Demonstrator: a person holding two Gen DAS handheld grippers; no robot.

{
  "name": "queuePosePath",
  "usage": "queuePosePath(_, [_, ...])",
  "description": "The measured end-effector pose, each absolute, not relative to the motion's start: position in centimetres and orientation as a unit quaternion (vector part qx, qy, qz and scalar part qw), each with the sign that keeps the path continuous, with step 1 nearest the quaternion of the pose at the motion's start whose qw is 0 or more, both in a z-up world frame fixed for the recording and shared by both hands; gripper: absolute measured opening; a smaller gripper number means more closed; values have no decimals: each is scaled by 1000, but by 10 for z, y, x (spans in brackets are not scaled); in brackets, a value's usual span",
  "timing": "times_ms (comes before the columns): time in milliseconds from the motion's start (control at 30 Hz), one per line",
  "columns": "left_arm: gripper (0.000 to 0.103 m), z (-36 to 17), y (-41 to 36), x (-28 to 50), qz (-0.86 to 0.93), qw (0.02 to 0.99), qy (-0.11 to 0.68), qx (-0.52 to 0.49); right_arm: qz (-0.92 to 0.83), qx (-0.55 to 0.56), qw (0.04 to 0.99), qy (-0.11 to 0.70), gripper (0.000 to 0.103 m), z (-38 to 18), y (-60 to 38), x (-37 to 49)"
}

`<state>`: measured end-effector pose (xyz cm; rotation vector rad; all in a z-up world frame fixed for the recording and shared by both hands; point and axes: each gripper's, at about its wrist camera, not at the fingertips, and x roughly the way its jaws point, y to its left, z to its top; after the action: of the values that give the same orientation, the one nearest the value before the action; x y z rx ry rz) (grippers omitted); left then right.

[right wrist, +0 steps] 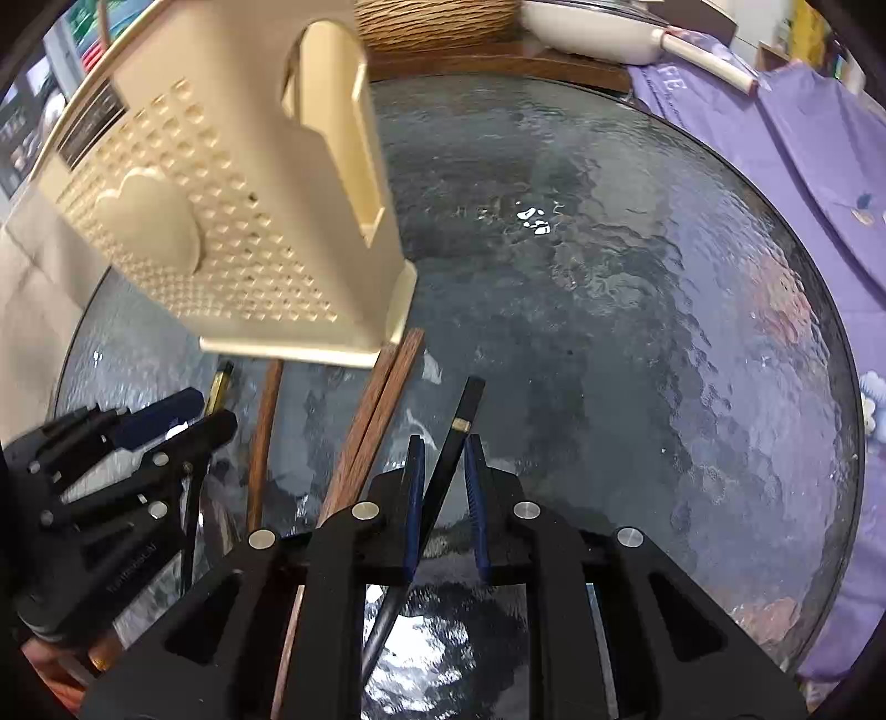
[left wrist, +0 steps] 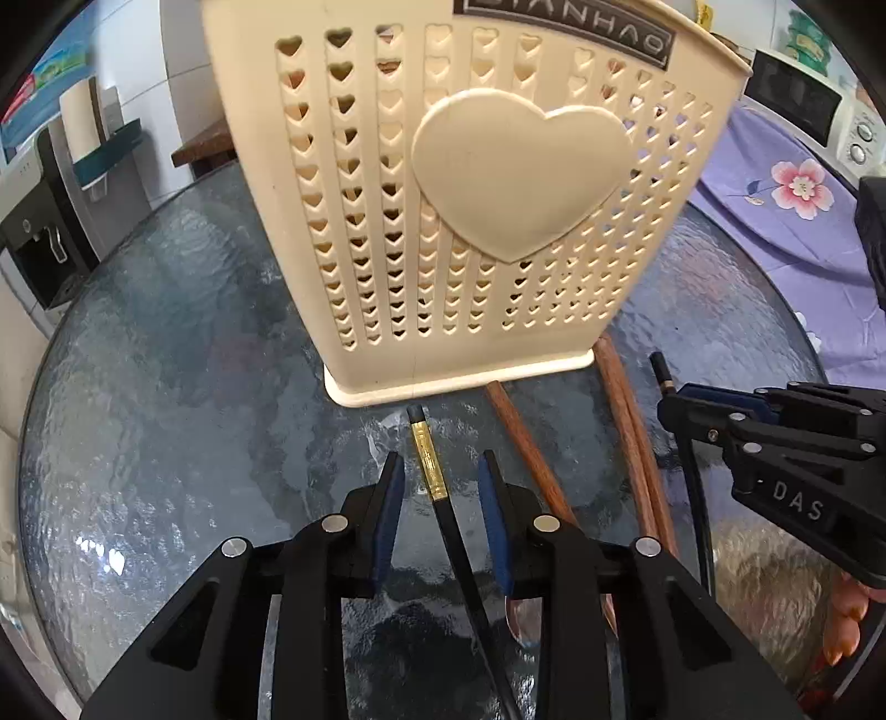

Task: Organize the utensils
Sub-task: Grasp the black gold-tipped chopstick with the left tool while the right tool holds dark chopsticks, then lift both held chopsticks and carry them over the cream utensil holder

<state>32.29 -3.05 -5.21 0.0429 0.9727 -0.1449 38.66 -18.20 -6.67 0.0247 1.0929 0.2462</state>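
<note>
A cream utensil holder with heart cut-outs stands on the round glass table; it also shows in the right wrist view. My left gripper is open, its pads on either side of a black chopstick with a gold band lying on the glass. My right gripper is partly open around a second black chopstick, its pads close to it but apart; it also appears in the left wrist view. Brown wooden chopsticks lie between the two black ones.
A purple floral cloth covers the right side beyond the table. A microwave stands behind it. A cream pan and a woven basket sit at the far edge. A water dispenser stands left.
</note>
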Motion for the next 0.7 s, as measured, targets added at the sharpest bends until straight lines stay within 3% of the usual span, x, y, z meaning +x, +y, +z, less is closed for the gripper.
queuePosePath(200, [22, -53, -39, 328, -62, 881, 467, 48, 92, 9, 854, 513, 16, -67, -177, 400])
queuePosePath(300, [9, -53, -48, 329, -67, 879, 468, 55, 80, -5, 859, 505, 12, -68, -172, 401])
queuePosePath(700, [7, -58, -64, 314, -70, 882, 461, 70, 83, -22, 868, 489, 10, -68, -169, 372])
